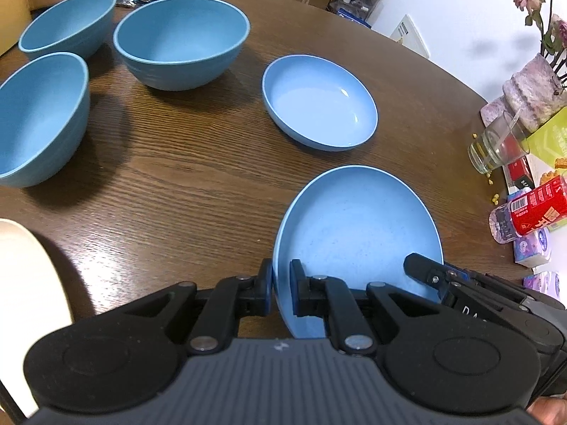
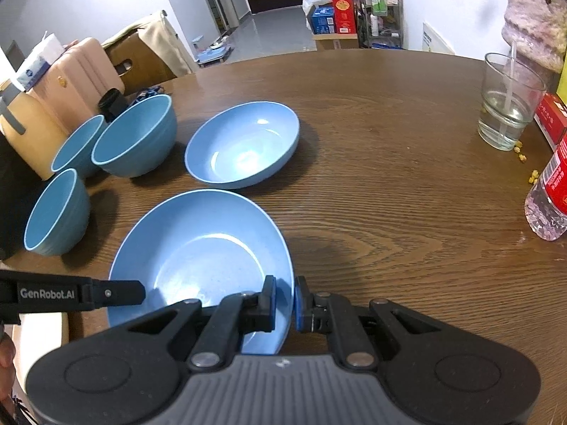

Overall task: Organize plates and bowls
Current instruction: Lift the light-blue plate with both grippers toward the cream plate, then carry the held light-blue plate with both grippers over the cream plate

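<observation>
A light blue plate (image 1: pixel 358 233) (image 2: pixel 202 248) is gripped from two sides. My left gripper (image 1: pixel 281 283) is shut on its left rim. On the opposite rim my right gripper (image 2: pixel 285 301) is shut too. Each gripper also shows in the other's view: the right gripper (image 1: pixel 425 272) and the left gripper (image 2: pixel 117 294). The plate throws a shadow on the brown wooden table (image 1: pixel 177 194). Beyond it a second shallow blue plate (image 1: pixel 319 102) (image 2: pixel 244 145) rests on the table. Three deep blue bowls (image 1: pixel 180 39) (image 2: pixel 136 134) stand apart at the left.
At the table's right edge stand a drinking glass (image 1: pixel 496 145) (image 2: pixel 510 102), a red-labelled bottle (image 1: pixel 528 212) (image 2: pixel 549 194), boxes and a vase with flowers (image 1: pixel 531 88). A cream-coloured object (image 1: pixel 21 283) sits at the near left. Bags and a jug (image 2: pixel 32 131) lie behind the bowls.
</observation>
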### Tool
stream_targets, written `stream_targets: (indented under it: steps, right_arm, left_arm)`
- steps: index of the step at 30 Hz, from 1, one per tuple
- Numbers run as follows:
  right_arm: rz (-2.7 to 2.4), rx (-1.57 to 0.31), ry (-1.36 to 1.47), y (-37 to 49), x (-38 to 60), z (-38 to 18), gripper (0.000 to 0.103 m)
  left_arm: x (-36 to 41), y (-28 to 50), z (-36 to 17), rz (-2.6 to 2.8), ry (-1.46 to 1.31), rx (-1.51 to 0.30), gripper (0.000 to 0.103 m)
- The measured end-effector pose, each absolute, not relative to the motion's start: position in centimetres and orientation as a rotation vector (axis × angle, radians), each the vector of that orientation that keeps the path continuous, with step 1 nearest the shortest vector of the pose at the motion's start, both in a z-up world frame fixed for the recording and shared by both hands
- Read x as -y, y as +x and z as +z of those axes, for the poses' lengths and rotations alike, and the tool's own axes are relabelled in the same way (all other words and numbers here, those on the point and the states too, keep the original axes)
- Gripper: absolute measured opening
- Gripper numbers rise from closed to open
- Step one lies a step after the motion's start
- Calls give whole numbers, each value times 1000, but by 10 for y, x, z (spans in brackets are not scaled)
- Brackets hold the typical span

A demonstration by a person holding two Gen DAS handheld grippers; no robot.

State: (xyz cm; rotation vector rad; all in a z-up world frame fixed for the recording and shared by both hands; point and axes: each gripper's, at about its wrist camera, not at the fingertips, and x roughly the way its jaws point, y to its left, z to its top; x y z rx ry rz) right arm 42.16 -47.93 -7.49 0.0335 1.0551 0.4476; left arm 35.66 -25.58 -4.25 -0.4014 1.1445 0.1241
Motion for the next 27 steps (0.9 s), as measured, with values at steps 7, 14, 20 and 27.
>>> stream_targets:
  steps: [7, 14, 20, 27]
  right_arm:
    - [468, -1041, 28, 410, 468, -66, 10]
    - [476, -1026, 21, 396, 455, -57, 10]
    - [482, -1013, 18, 384, 439, -49, 10]
    - [494, -1003, 15, 367, 420, -42, 10]
  left_arm:
    - [243, 342, -32, 138, -410, -1126, 10]
    - [229, 325, -23, 141, -416, -1110, 10]
    - [213, 312, -15, 147, -419, -1095, 11]
    - [193, 292, -8, 158, -421, -1086, 11]
